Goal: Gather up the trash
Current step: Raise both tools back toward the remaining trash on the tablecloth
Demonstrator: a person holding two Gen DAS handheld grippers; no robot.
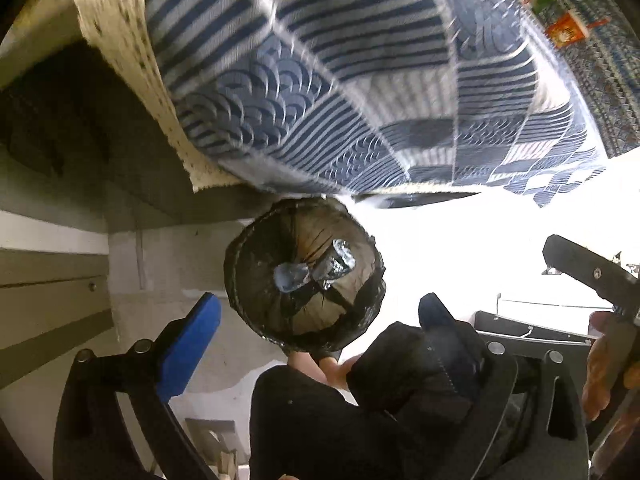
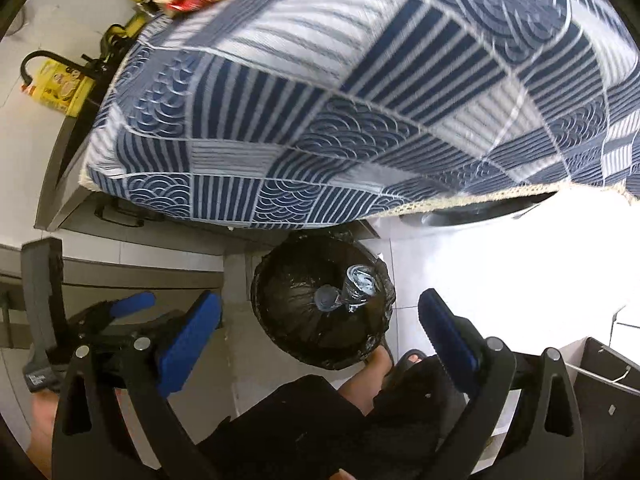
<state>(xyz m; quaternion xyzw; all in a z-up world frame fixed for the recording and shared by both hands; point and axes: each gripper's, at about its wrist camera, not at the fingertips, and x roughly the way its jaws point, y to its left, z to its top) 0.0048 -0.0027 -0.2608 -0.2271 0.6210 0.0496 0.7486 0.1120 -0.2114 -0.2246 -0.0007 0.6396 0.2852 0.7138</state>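
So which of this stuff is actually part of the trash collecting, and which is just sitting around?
Part of the job:
- bin with black liner
- clear plastic bottle inside it
- left hand-held gripper, open
- right hand-held gripper, open

Just lying about:
- blue patterned tablecloth
- yellow package
- red carton

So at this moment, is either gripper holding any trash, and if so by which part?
Nothing is held. The left gripper and right gripper are both open and empty above the trash bin; a clear plastic bottle lies inside the bin, untouched.
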